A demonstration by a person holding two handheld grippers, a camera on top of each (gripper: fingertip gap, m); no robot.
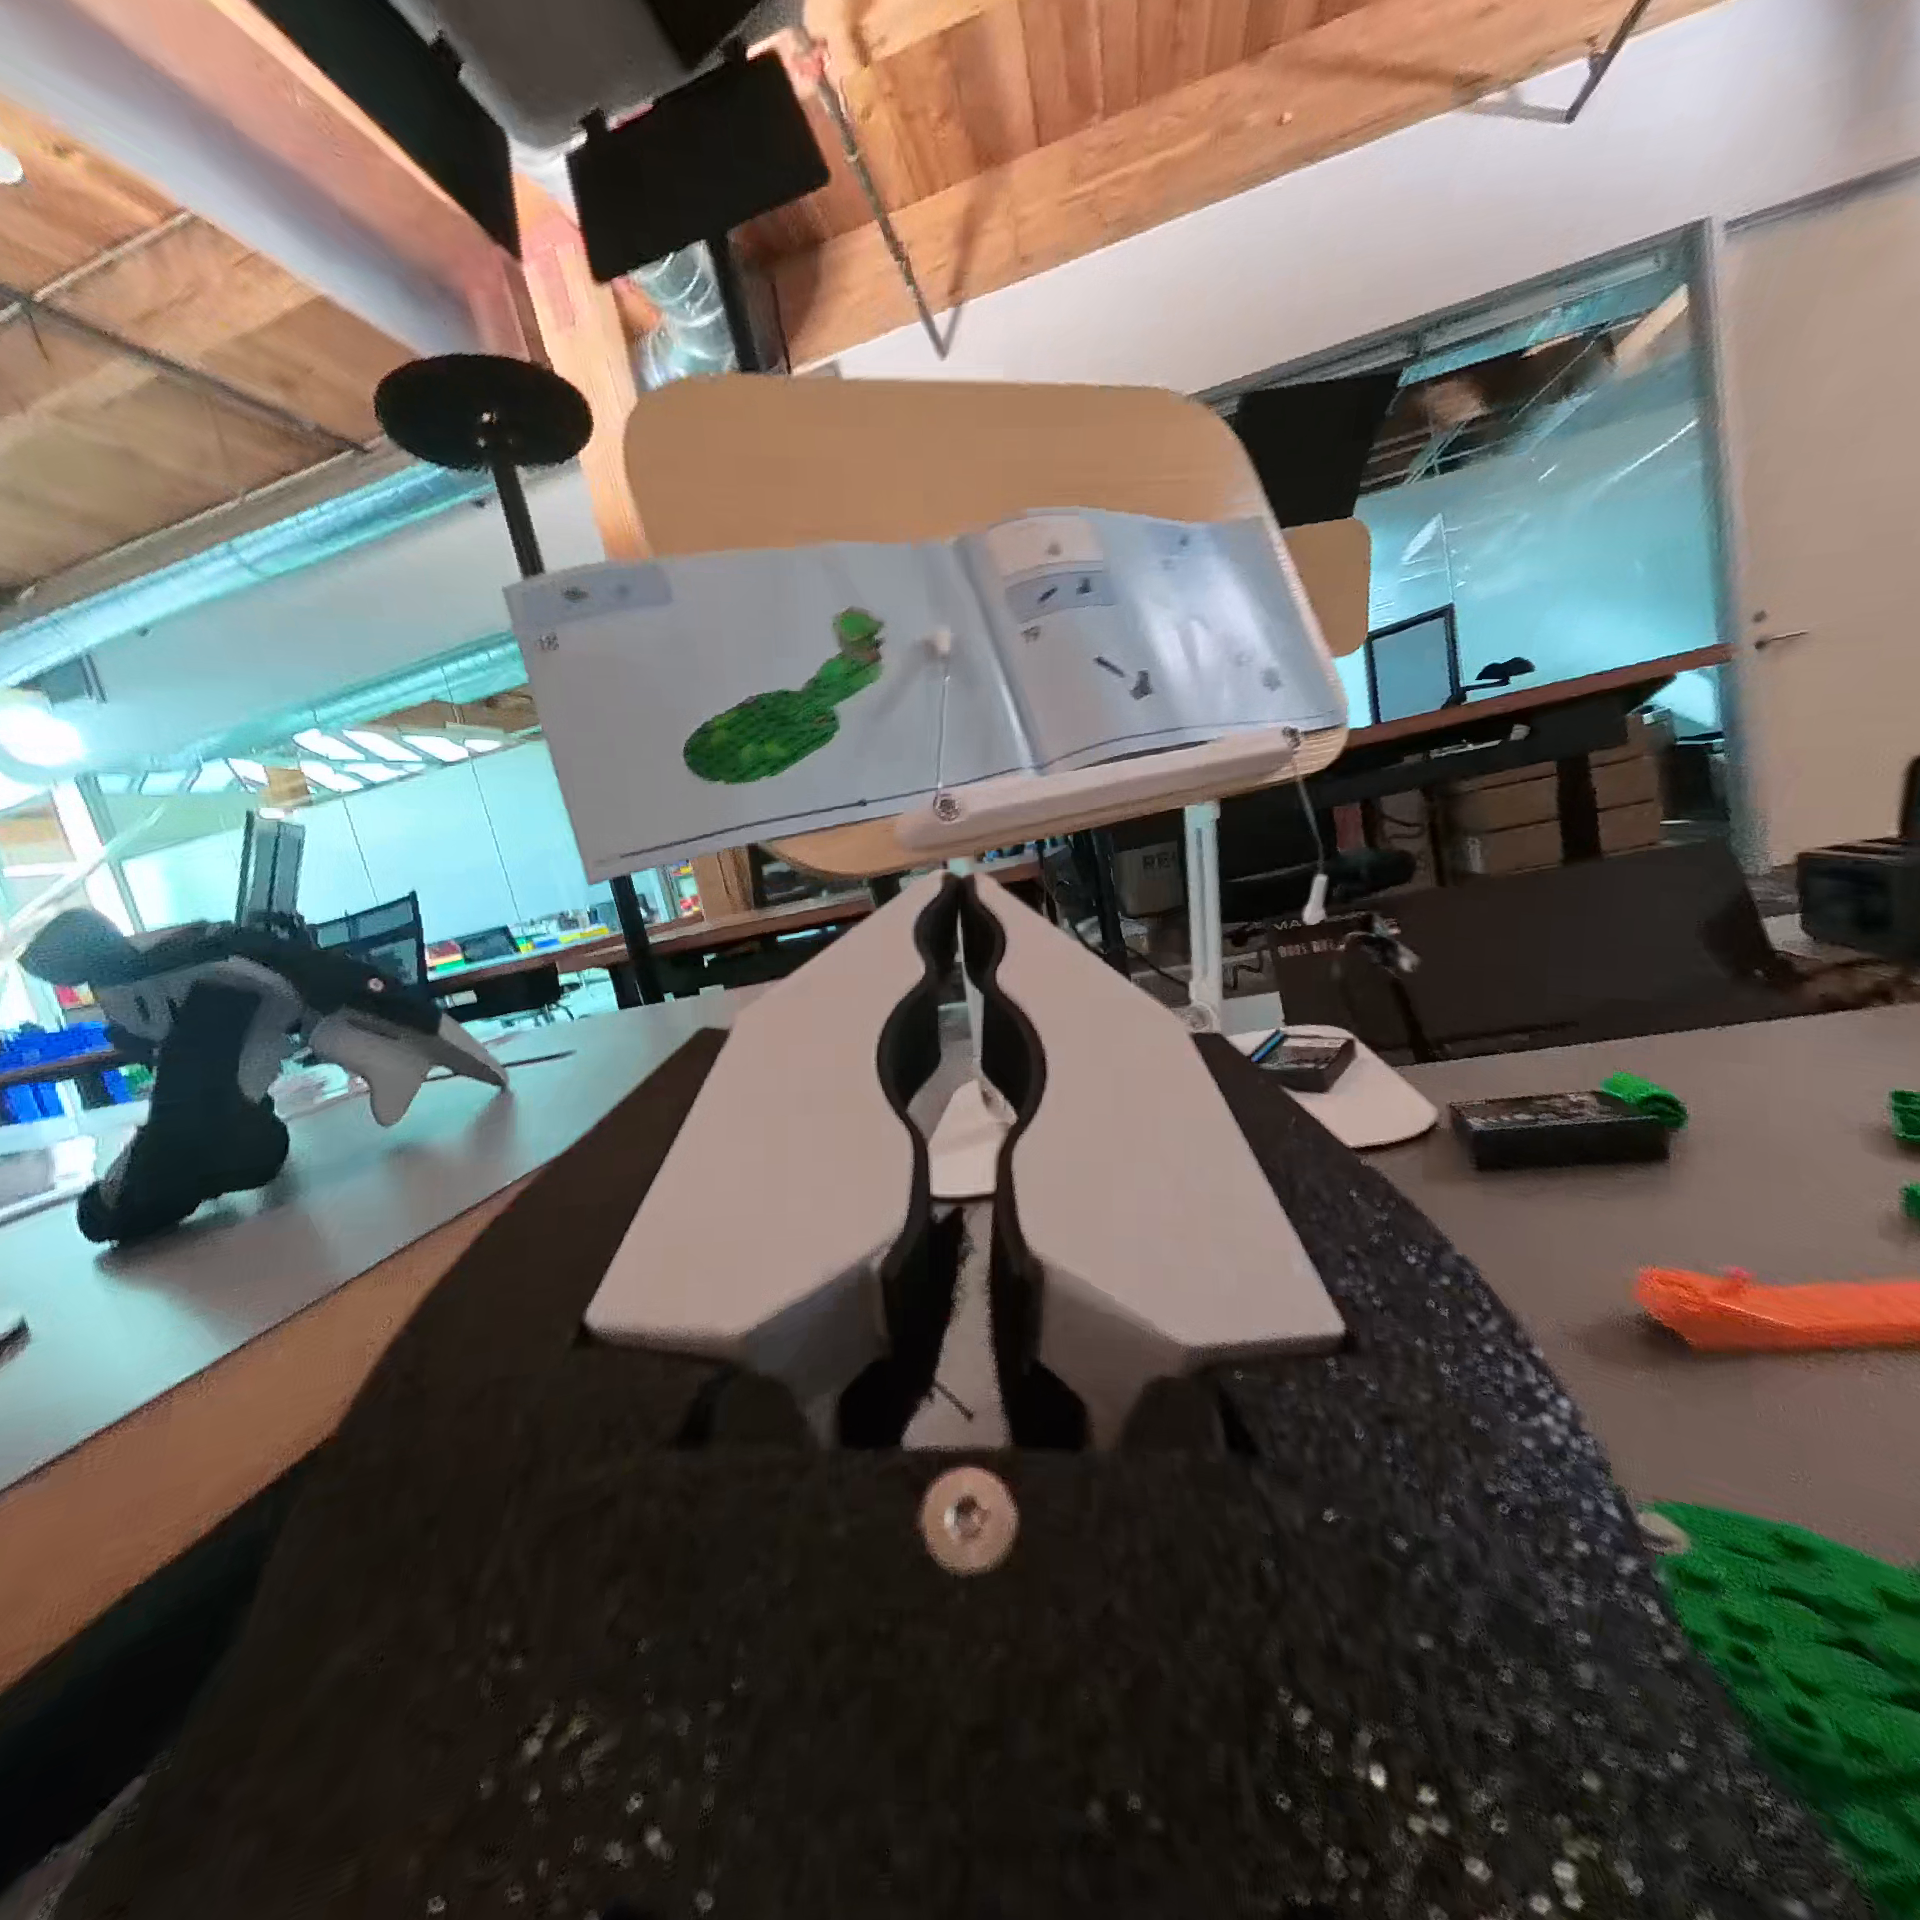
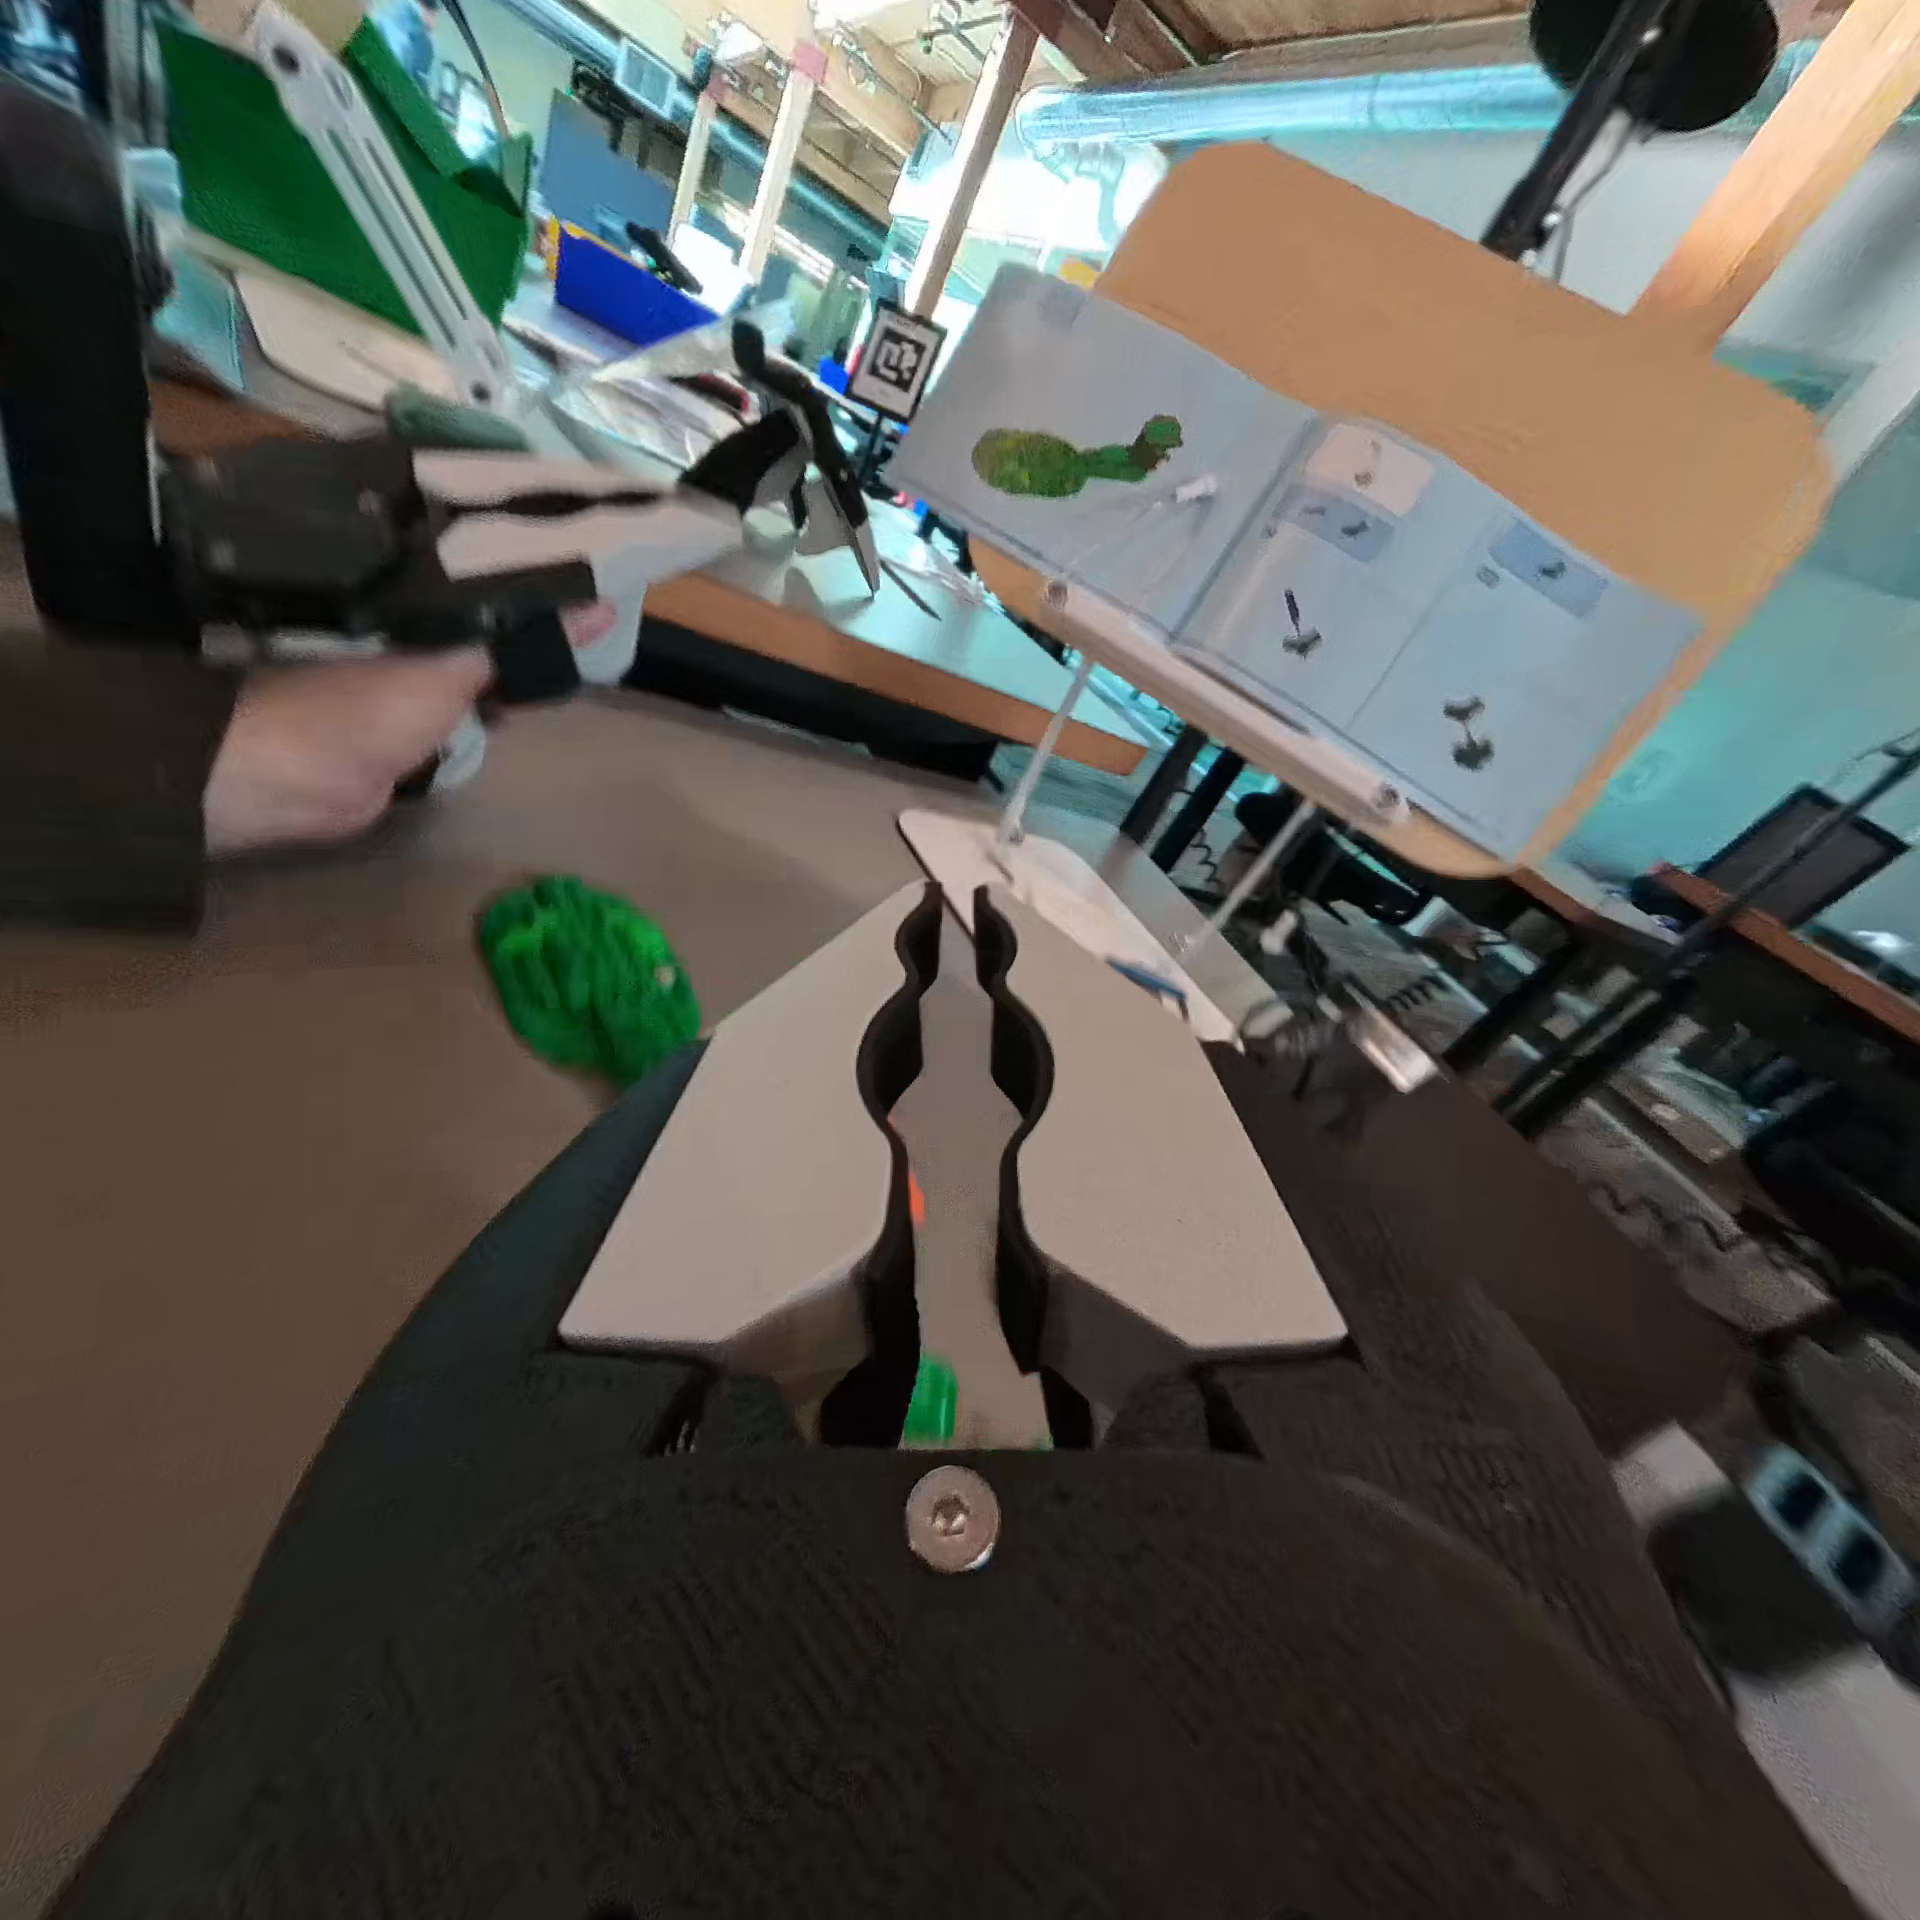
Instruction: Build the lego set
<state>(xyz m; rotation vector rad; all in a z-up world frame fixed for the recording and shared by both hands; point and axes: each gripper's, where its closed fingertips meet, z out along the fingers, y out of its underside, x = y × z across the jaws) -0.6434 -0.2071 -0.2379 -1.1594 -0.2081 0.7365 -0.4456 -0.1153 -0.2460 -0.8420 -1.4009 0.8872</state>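
My left gripper (image 1: 961,896) is shut and empty, raised above the grey table (image 1: 312,1226) and pointing at the open instruction booklet (image 1: 914,665) on its wooden stand. A green studded Lego plate (image 1: 1808,1662) lies at the lower right, with an orange piece (image 1: 1766,1314) beyond it. My right gripper (image 2: 958,896) is shut with only a thin gap at the tips and holds nothing. A green brick (image 2: 930,1397) and an orange sliver (image 2: 914,1195) show through the gap, below the fingers. The green Lego build (image 2: 587,982) lies left of it. The left gripper (image 2: 717,520), held by a hand (image 2: 312,758), hovers farther left.
A spare gripper (image 1: 260,1029) rests on the table at the left. A black box (image 1: 1548,1127) and small green pieces (image 1: 1642,1101) lie at the right. The stand's white base (image 2: 1039,883) sits ahead of my right gripper. The table's right edge drops to cables and desks. Across from one pair of fingers to the other is roughly 20 cm. The green brick (image 2: 930,1397) is closer to my right gripper, around 15 cm from its tips; the left tips are 30 cm off. To the orange piece (image 1: 1766,1314): right tips about 15 cm, left tips about 20 cm.
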